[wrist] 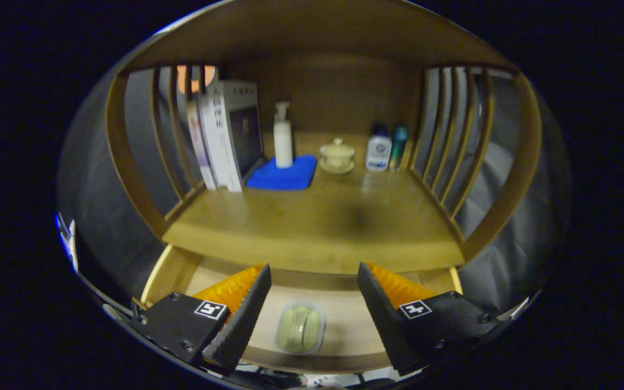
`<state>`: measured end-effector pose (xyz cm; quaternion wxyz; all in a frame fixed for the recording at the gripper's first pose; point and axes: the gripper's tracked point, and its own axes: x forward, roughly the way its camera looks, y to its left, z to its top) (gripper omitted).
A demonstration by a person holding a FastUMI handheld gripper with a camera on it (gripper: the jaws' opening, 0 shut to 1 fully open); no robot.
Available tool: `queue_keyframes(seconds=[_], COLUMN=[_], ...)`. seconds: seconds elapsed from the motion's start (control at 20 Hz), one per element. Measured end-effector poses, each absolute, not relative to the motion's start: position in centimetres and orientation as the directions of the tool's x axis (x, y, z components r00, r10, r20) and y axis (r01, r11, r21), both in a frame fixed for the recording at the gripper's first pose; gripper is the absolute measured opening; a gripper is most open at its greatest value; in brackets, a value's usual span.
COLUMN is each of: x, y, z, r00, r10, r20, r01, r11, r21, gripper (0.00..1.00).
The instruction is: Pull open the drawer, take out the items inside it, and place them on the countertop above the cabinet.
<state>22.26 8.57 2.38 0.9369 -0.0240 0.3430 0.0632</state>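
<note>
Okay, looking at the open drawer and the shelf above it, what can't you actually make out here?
- Drawer: its back is hidden under the countertop; more items there can't be ruled out.
- Clear container, between the open hand-held gripper fingers: contents blurred, just greenish.
- Boxes: print too small.
- Two bottles: too small to identify.

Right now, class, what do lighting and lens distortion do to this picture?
Gripper view: the fisheye bows the cabinet's slatted sides outward; dim warm light leaves a glossy sheen and a dark patch on the countertop; the back items look soft. The gripper has its fingers open above the small container in the open drawer.
</note>
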Motion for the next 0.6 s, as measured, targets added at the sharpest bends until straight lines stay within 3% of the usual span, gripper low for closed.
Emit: queue_keyframes(seconds=[0.2, 0.6], x=[21.9, 20.2], y=[9.4, 10.0], z=[-3.2, -7.6], r00=[0.574, 0.427], r10=[0.102, 0.033], r20=[-0.812, -0.903], r01=[-0.128, -0.094], r11=[0.991, 0.996], r21=[0.034, -0.008], gripper=[0.96, 0.61])
